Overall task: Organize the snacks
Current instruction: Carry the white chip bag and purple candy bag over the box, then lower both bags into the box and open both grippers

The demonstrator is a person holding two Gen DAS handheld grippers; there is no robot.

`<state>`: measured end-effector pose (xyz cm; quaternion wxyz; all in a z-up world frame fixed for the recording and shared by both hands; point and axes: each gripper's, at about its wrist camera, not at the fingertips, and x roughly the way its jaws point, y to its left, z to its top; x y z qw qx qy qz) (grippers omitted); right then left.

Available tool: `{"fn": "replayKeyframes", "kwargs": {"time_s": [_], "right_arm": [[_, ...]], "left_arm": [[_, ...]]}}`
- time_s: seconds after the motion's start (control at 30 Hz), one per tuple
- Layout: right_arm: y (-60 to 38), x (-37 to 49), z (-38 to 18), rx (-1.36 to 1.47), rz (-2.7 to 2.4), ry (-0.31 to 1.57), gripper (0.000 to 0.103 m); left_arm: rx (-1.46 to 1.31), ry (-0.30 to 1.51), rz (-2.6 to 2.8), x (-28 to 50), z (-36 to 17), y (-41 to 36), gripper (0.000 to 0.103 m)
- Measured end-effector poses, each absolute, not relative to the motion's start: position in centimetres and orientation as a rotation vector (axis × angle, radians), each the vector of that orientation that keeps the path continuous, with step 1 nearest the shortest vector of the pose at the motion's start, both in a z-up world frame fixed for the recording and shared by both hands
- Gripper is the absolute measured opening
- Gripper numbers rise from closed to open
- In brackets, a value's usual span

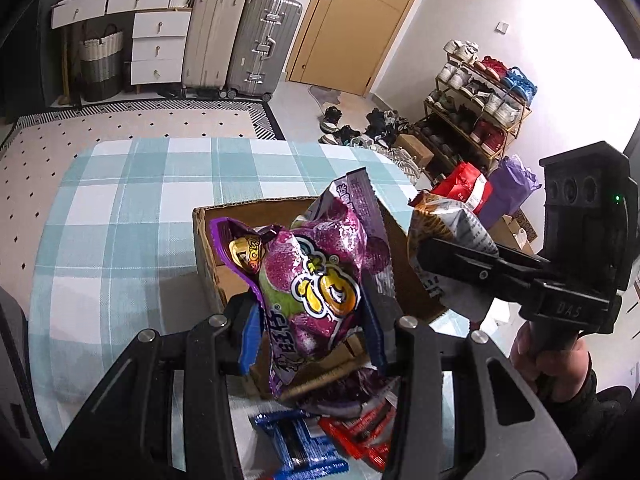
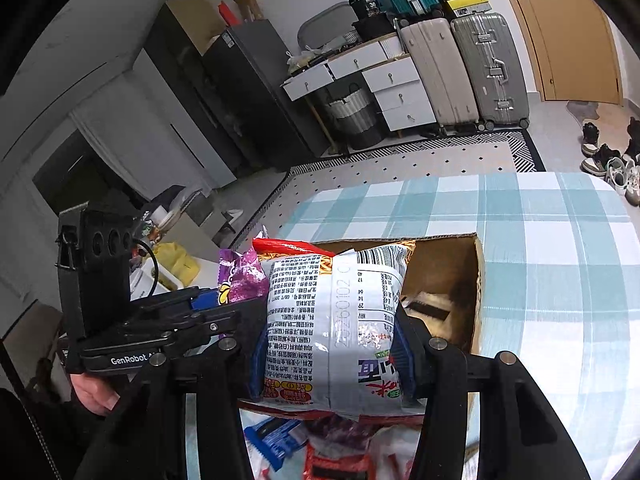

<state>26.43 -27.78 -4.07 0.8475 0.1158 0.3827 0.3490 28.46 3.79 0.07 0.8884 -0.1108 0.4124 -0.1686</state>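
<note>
My left gripper [image 1: 312, 320] is shut on a purple candy bag [image 1: 316, 276], held in the air over an open cardboard box [image 1: 208, 256] on the checked tablecloth. My right gripper [image 2: 328, 348] is shut on a white and orange noodle packet [image 2: 336, 320], also above the cardboard box [image 2: 478, 280]. In the left wrist view the right gripper [image 1: 424, 252] comes in from the right, carrying the noodle packet [image 1: 448, 220]. The right wrist view shows the left gripper [image 2: 224, 300] at the left with the purple bag [image 2: 240, 276]. Something lies in the box's bottom; what it is I cannot tell.
Loose blue [image 1: 300, 448] and red [image 1: 360, 432] snack packets lie on the table's near side under the grippers. The table [image 1: 120, 208] has a teal checked cloth. Suitcases [image 1: 260, 44], white drawers [image 1: 160, 48] and a shoe rack [image 1: 480, 100] stand beyond. A hand [image 1: 532, 352] grips the right tool.
</note>
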Motion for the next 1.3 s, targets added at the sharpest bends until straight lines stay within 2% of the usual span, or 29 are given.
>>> {"fn": "replayKeyframes", "kwargs": {"time_s": [0.47, 0.5, 0.6, 0.63, 0.67, 1.1, 1.3], "right_arm": [[-26.9, 29.5, -7.4, 0.192, 0.705, 0.842, 0.053], [-26.8, 29.5, -7.5, 0.186, 0.704, 0.837, 0.054], [-27.1, 29.5, -7.6, 0.184, 0.685, 0.830, 0.069], [-27.3, 29.3, -7.5, 0.189, 0.682, 0.823, 0.070], [-27.6, 29.2, -7.4, 0.197, 0.682, 0.816, 0.070], [-29.4, 26.6, -4.7, 0.219, 0.678, 0.765, 0.070], [-29.7, 24.6, -3.2, 0.214, 0.681, 0.737, 0.070]], "left_arm": [[-0.212, 0.929, -0.362, 31.9, -3.8, 2.8, 0.040], [-0.205, 0.934, -0.353, 32.0, -3.9, 2.6, 0.043], [-0.199, 0.947, -0.333, 32.2, -4.1, 2.6, 0.055], [-0.200, 0.949, -0.331, 32.2, -4.1, 2.6, 0.064], [-0.197, 0.950, -0.329, 32.1, -4.1, 2.7, 0.066], [-0.175, 0.899, -0.318, 28.9, -1.7, 2.4, 0.066], [-0.154, 0.875, -0.301, 26.6, -0.4, 2.2, 0.069]]}}
